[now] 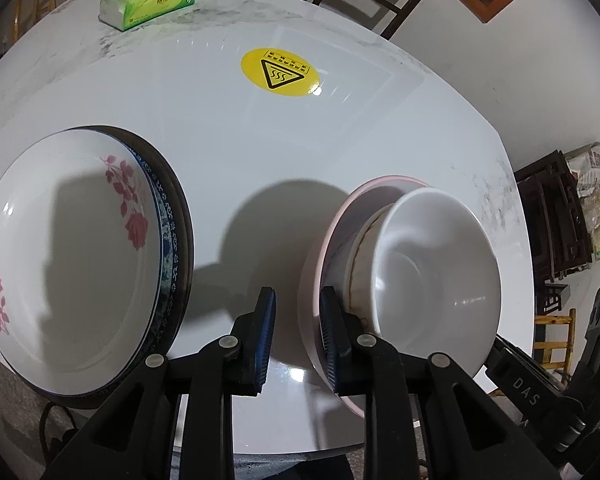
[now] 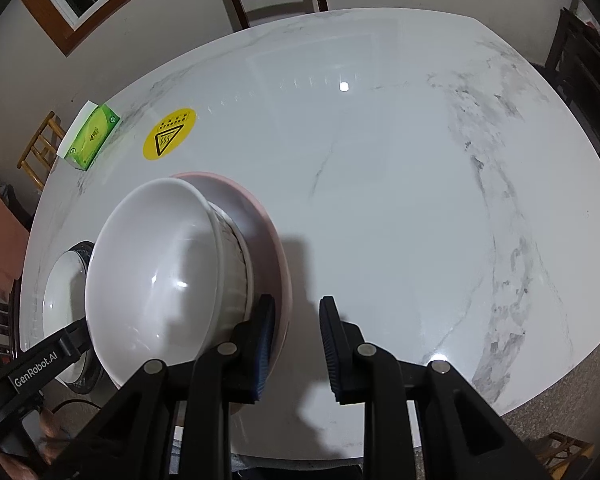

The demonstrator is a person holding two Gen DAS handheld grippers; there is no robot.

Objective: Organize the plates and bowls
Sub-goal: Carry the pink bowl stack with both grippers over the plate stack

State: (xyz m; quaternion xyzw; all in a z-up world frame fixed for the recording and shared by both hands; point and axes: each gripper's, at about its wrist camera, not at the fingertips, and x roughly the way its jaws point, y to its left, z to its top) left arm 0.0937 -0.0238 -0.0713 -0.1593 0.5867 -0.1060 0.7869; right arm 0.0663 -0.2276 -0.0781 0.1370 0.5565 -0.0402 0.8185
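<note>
At table centre, both grippers, left (image 1: 296, 336) and right (image 2: 296, 344), hang slightly parted, gripping nothing; bowls (image 1: 432, 276) nest at three o'clock, plates (image 1: 68, 260) stack at nine, sorted by kind

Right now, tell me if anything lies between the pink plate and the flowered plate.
Nothing visible does: bare tabletop separates the pink plate from the flowered plate; only the left gripper hangs above it.

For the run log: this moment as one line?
left gripper: open beside pink dish; right gripper: open, empty; white bowl: nested above pink dish; floral plate: tops plate stack
</note>
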